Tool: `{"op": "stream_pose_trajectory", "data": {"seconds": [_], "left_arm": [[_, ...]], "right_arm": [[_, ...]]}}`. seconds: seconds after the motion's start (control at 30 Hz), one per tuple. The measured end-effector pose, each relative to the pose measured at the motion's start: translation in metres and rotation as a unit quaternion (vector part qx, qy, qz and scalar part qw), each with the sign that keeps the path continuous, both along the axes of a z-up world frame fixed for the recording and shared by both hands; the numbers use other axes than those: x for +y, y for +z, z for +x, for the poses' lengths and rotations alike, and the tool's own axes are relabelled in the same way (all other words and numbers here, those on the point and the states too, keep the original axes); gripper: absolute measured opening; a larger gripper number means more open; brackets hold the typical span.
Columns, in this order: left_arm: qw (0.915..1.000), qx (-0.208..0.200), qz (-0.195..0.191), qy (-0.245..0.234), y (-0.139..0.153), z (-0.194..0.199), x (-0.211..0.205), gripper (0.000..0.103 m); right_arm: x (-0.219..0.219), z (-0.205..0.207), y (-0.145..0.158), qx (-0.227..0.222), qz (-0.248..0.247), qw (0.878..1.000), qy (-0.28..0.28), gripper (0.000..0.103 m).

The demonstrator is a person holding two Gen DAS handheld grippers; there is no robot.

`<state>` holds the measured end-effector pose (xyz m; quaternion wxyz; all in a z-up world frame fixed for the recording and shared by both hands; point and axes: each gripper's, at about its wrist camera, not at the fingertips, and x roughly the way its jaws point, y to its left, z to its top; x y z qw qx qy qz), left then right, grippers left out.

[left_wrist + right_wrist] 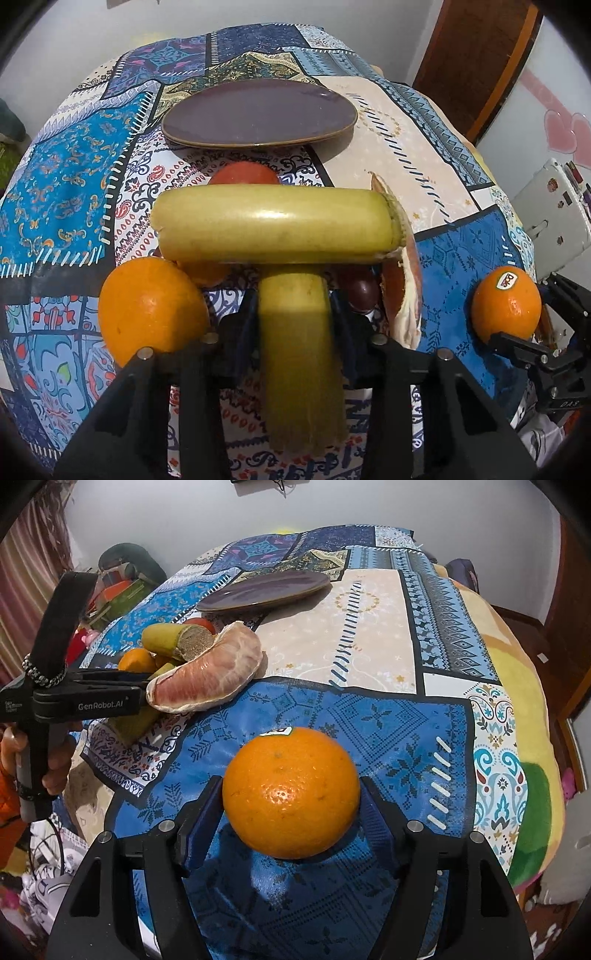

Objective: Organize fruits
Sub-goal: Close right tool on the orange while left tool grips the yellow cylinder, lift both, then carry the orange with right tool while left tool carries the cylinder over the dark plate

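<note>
My left gripper [293,310] is shut on a yellow-green sugarcane piece [299,354] that lies lengthwise between its fingers. A second sugarcane piece [273,221] lies crosswise just ahead, with a tomato [243,173] behind it. An orange [151,306] sits to the left, a dark plum [362,291] and a peeled pomelo segment [402,295] to the right. My right gripper [291,805] is shut on an orange [291,790] with a sticker; the same orange shows in the left wrist view [506,302]. The purple plate [258,114] lies empty farther back on the cloth.
A patterned patchwork cloth [369,635] covers the table. In the right wrist view the left gripper [88,698] is at the left beside the pomelo segment [210,672]. Clutter lies beyond the table's left edge [122,587]. A yellow blanket [517,686] lies at the right.
</note>
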<state>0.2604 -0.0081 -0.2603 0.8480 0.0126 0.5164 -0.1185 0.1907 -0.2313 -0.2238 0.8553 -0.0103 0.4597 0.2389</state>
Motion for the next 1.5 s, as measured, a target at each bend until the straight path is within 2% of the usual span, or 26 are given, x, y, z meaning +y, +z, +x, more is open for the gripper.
{"op": "stream_pose_trajectory", "data": {"seconds": [0.17, 0.33, 0.73, 0.93, 1.17, 1.5], "left_arm": [[0.9999, 0.010, -0.008, 0.004, 0.003, -0.008, 0.004, 0.039], [1.0000, 0.003, 0.000, 0.009, 0.013, -0.026, 0.013, 0.039], [0.9966, -0.070, -0.019, 0.038, 0.072, -0.059, 0.035, 0.037], [0.9928, -0.108, -0.023, 0.047, 0.100, -0.059, 0.040, 0.037], [0.9859, -0.154, -0.024, 0.060, 0.135, -0.049, 0.048, 0.037], [0.9797, -0.190, -0.022, 0.060, 0.157, -0.026, 0.052, 0.037]], "right_arm": [[0.000, -0.002, 0.001, -0.003, 0.000, 1.000, -0.003, 0.067], [-0.002, -0.005, 0.006, -0.013, -0.008, 1.000, -0.011, 0.067], [-0.005, -0.006, 0.049, -0.069, 0.011, 0.997, -0.026, 0.067], [0.001, 0.003, 0.076, -0.116, 0.007, 0.993, -0.028, 0.067], [0.005, 0.017, 0.095, -0.149, 0.009, 0.988, -0.029, 0.067], [0.021, 0.042, 0.120, -0.196, 0.016, 0.980, -0.021, 0.067]]}}
